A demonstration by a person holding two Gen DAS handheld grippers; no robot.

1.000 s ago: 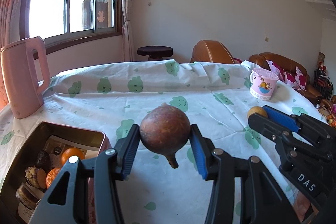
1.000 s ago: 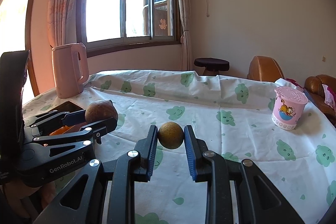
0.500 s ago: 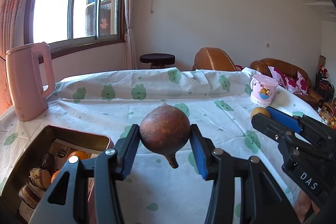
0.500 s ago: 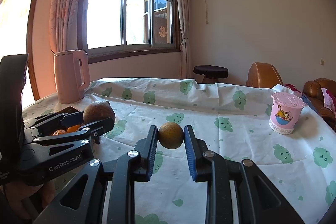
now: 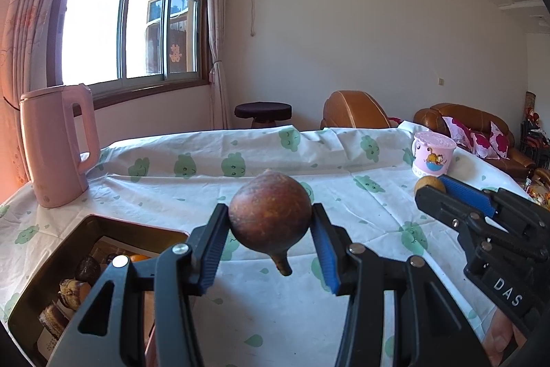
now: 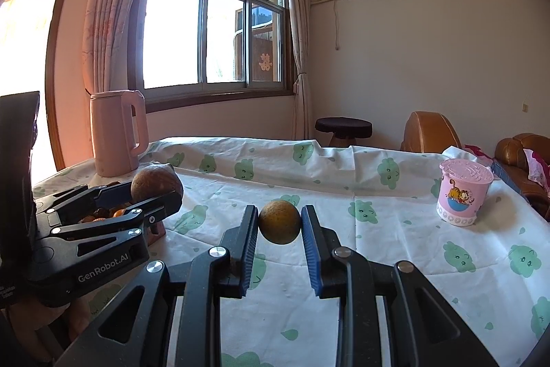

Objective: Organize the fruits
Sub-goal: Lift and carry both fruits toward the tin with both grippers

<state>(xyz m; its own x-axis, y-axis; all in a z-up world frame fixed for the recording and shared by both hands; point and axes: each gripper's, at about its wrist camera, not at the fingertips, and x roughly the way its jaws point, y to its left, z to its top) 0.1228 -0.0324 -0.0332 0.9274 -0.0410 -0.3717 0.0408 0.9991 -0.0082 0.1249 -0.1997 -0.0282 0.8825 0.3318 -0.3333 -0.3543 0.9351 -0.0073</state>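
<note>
At lower left we see a dark metal tin (image 5: 44, 267) holding perhaps oranges and pastries (shadowed); our left gripper (image 5: 270, 246) clamps a brown stemmed round fruit (image 5: 270, 222), our right gripper (image 6: 279, 238) a small yellow-brown round fruit (image 6: 279, 222).

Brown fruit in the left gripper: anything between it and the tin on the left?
Nothing visible. The left gripper holds the brown fruit in the air, and the tin lies open below to its left, partly filled. The right gripper holds its own yellowish fruit on the other side.

Matt brown fruit (image 5: 270, 212), cloth tablecloth (image 5: 343, 167)
</note>
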